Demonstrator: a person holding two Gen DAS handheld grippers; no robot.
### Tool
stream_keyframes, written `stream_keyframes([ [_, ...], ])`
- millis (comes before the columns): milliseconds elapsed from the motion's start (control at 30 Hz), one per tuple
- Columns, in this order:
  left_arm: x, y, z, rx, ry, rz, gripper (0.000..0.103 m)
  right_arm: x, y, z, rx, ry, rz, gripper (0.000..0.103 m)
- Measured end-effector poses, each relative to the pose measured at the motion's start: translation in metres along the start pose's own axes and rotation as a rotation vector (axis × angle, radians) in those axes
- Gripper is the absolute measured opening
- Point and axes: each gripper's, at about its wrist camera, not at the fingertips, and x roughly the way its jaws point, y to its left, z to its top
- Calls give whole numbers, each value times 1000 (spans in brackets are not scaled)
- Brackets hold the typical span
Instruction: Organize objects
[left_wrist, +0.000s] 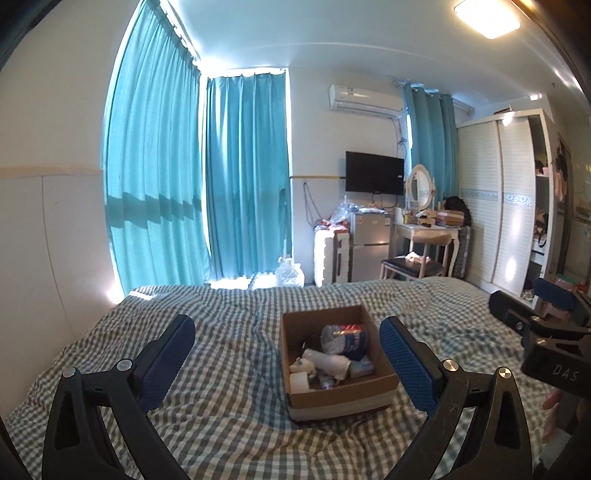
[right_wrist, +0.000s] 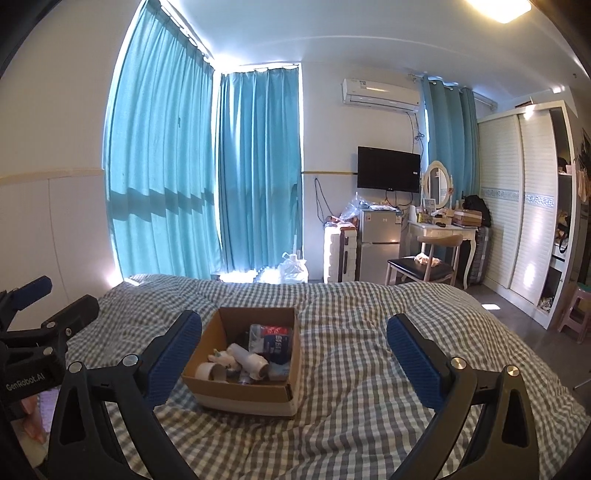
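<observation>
An open cardboard box (left_wrist: 369, 397) (right_wrist: 221, 332) sits on the checked bedspread. It holds a crumpled plastic bottle with a red and blue label (left_wrist: 345, 339) (right_wrist: 271, 341), a white tube (left_wrist: 327, 362) (right_wrist: 251, 360) and other small white items. My left gripper (left_wrist: 288, 354) is open and empty, above the bed with the box between its fingers in view. My right gripper (right_wrist: 295, 349) is open and empty, with the box just inside its left finger. Each gripper shows at the edge of the other's view: the right gripper (left_wrist: 532, 314), the left gripper (right_wrist: 48, 306).
The green-and-white checked bed (left_wrist: 229, 424) (right_wrist: 351, 387) fills the foreground. Beyond it stand teal curtains (left_wrist: 243, 177), a small fridge (right_wrist: 380, 240), a white dressing table with a chair (right_wrist: 439, 240), a wall TV (right_wrist: 388, 168) and a white wardrobe (right_wrist: 517, 206).
</observation>
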Motion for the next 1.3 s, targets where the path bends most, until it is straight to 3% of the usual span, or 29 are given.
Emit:
stream_keyframes([
  [200, 16, 6, -48, -5, 36, 20, 103, 19, -7, -47, -26, 32, -29, 101],
  [400, 24, 7, -63, -9, 48, 69, 103, 27, -11, -81, -30, 49, -36, 101],
  [633, 24, 12, -63, -39, 57, 71, 103, 24, -23, -78, 3, 45, -48, 101],
  [1300, 20, 0, -66, 6, 64, 52, 103, 20, -21, -80, -3, 54, -33, 101],
])
